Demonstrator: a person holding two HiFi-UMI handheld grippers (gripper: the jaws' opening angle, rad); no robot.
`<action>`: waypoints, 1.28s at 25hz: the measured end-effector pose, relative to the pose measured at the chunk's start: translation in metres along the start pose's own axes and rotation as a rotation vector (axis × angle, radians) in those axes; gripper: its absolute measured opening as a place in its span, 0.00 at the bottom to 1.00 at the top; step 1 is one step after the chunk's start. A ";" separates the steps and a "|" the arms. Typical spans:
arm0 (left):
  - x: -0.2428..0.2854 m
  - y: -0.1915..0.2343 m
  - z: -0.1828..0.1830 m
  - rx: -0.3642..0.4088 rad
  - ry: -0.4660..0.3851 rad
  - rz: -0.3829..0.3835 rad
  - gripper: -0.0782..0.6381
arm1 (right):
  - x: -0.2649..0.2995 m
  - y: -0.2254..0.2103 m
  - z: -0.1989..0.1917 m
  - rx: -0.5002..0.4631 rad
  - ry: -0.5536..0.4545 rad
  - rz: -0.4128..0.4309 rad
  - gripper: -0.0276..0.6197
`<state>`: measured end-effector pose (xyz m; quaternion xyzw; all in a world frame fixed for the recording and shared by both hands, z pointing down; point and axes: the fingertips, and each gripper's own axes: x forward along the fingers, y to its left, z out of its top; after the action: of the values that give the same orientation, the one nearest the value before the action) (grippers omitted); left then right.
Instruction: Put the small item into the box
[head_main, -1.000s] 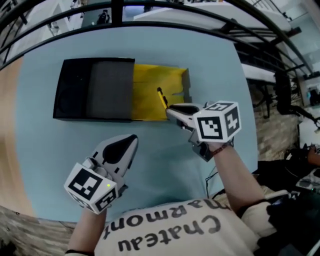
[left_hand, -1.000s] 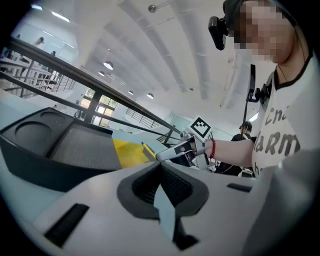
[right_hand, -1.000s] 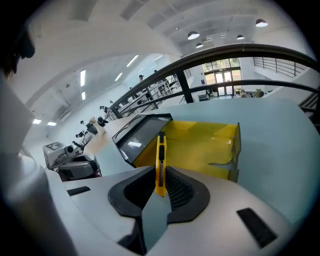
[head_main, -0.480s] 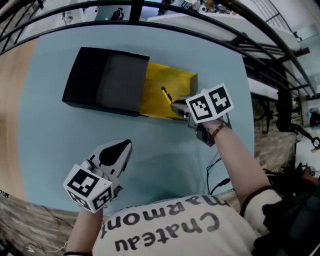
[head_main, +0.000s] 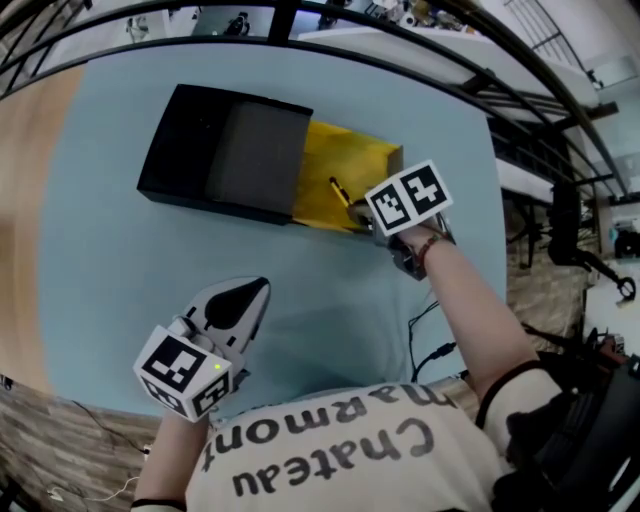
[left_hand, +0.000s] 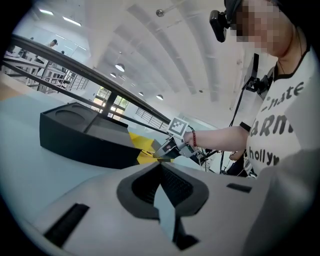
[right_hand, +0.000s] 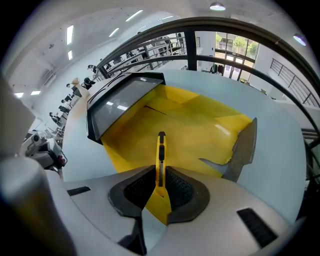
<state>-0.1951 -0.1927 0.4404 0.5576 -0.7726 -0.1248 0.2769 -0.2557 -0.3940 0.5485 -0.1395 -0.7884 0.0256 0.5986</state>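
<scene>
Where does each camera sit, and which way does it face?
Head view: on the person's head, steeply down at box and yellow tray; forearms and shirt show.
Left gripper view: on the left hand-held gripper, across the table toward the box; its shut jaws, the right arm and shirt show.
Right gripper view: on the right hand-held gripper, into the tray; its jaws, shut on the item, show.
Shared: all three show box and tray.
</scene>
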 end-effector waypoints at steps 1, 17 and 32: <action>-0.001 0.001 0.000 -0.002 -0.003 -0.002 0.11 | 0.001 -0.001 0.000 -0.001 0.006 -0.007 0.16; -0.027 0.008 -0.007 -0.010 -0.009 0.007 0.11 | 0.016 -0.002 -0.005 0.017 0.084 -0.042 0.16; -0.052 0.016 -0.014 -0.021 -0.025 0.016 0.11 | 0.020 -0.005 -0.005 0.013 0.125 -0.076 0.16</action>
<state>-0.1877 -0.1372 0.4447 0.5467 -0.7791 -0.1376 0.2741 -0.2572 -0.3948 0.5696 -0.1070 -0.7539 -0.0006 0.6482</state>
